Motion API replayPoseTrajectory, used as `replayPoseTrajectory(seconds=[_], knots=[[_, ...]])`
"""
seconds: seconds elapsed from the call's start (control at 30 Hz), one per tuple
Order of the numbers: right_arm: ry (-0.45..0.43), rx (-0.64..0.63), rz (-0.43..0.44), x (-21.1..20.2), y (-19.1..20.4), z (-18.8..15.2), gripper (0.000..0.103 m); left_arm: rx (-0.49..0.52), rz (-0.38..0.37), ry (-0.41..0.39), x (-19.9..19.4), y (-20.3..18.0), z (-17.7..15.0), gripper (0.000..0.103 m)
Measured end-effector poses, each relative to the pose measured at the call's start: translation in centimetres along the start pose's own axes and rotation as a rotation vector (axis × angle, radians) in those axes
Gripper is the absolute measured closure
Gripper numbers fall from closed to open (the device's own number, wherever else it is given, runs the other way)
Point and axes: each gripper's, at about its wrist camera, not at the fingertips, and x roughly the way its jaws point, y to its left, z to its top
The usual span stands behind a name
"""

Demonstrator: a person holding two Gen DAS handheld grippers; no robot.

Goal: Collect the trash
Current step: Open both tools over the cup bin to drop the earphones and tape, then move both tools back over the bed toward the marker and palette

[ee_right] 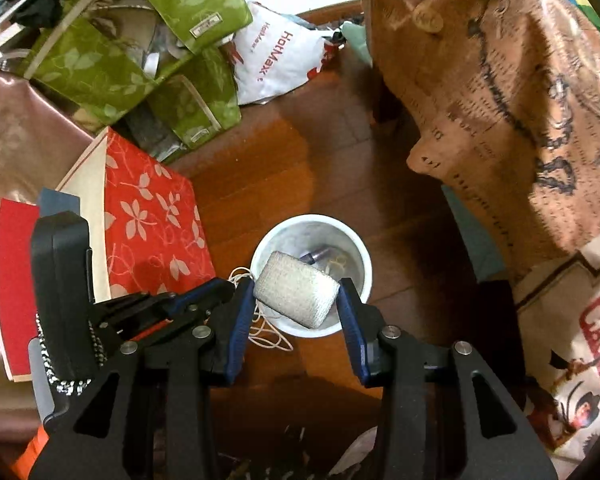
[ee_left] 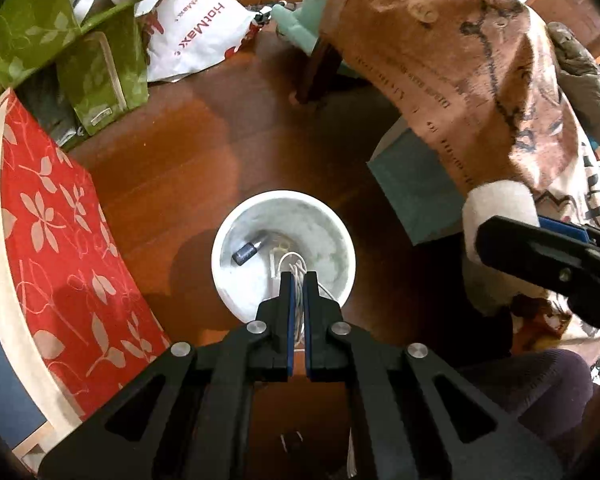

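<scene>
Left tool (ee_left: 299, 280), jaws nearly closed, pinches a thin white string (ee_left: 298, 270) above a round white bin (ee_left: 224, 240). Right tool (ee_right: 298, 292), jaws wide, grips a woven, cushion-shaped bandage roll (ee_right: 296, 294) over the bin on glossy wooden floor (ee_right: 260, 152).

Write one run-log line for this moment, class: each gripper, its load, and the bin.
left gripper: shut on white string, over white bin | right gripper: holds bandage roll above bin | bin: holds small dark cylinder
</scene>
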Motion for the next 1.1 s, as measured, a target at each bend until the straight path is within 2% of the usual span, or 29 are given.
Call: replayPoseTrajectory(seconds=[0.1, 0.17, 0.23, 0.27, 0.4, 0.6, 0.8, 1.1], knots=[[0.023, 0.019, -0.014, 1.0, -0.4, 0.4, 0.061, -0.011, 0.009, 0.010, 0.5, 0.3, 0.4, 0.101], [0.055, 0.042, -0.015, 1.6, -0.9, 0.5, 0.057, -0.024, 0.022, 0.028, 0.8, 0.5, 0.8, 0.090], [0.079, 0.064, -0.001, 2.0, -1.6, 0.5, 0.053, -0.035, 0.017, 0.034, 0.9, 0.8, 1.0, 0.074], [0.086, 0.071, 0.008, 2.1, -1.9, 0.4, 0.053, -0.035, 0.021, 0.033, 0.8, 0.9, 1.0, 0.072], [0.095, 0.063, -0.013, 2.0, -2.1, 0.0, 0.053, -0.009, 0.044, 0.031, 0.4, 0.6, 0.8, 0.072], [0.069, 0.028, -0.027, 0.5, -2.0, -0.5, 0.053, -0.006, 0.036, 0.017, -1.0, 0.3, 0.4, 0.072], [-0.003, -0.017, -0.048, -2.6, -1.3, -0.9, 0.053, 0.024, 0.048, -0.038, -4.3, -1.0, 0.3, 0.072], [-0.143, -0.031, -0.075, -8.9, -1.6, -2.0, 0.053, 0.102, 0.046, -0.169, -11.1, -4.7, 1.1, 0.072]])
